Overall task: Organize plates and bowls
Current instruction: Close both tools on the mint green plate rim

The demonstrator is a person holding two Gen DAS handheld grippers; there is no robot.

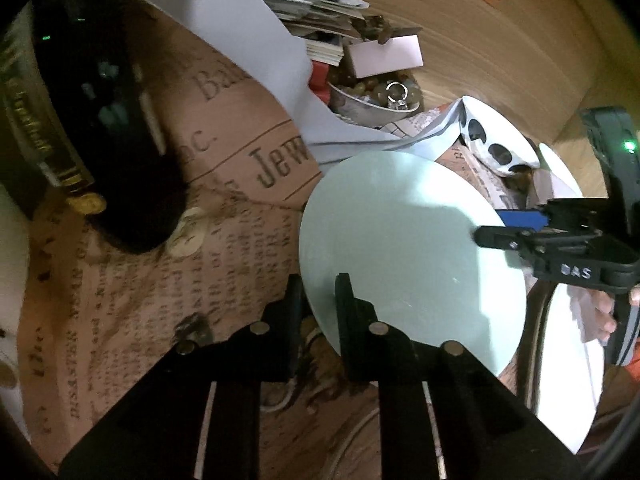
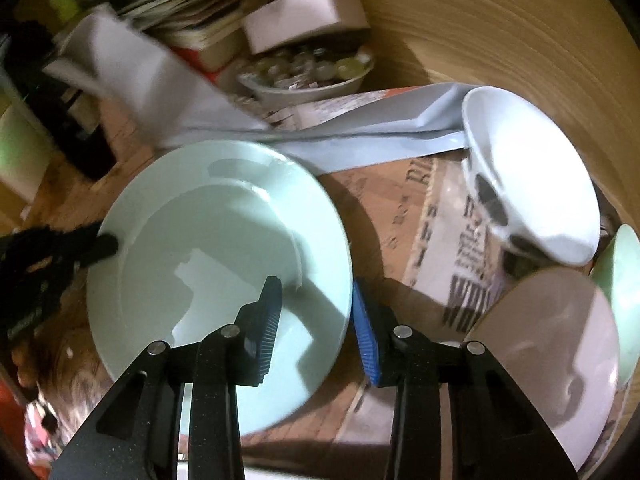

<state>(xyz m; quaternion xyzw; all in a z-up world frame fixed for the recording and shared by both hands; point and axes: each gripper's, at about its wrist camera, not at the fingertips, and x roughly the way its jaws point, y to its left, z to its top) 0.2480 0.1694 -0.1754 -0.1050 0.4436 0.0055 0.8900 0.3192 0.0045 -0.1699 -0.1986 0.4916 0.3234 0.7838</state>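
A pale green plate [image 1: 404, 240] [image 2: 224, 256] lies on the newspaper-covered table. My left gripper [image 1: 320, 292] is shut on the plate's left rim, one finger over it and one under. My right gripper [image 2: 316, 300] is open and straddles the plate's right rim, its blue pads [image 2: 366, 336] apart from it; it also shows in the left wrist view [image 1: 516, 228]. A white bowl with black spots [image 2: 524, 184] [image 1: 496, 140] sits tilted at the right. A white plate [image 2: 560, 352] [image 1: 568, 356] and a green bowl's edge [image 2: 622, 280] lie at the far right.
A bowl of beads and trinkets [image 2: 308, 76] [image 1: 376, 100], books and boxes [image 2: 304, 16] and white paper [image 1: 256, 52] crowd the back. A dark object [image 1: 100, 120] stands at the left. A curved wooden wall [image 2: 500, 28] runs behind.
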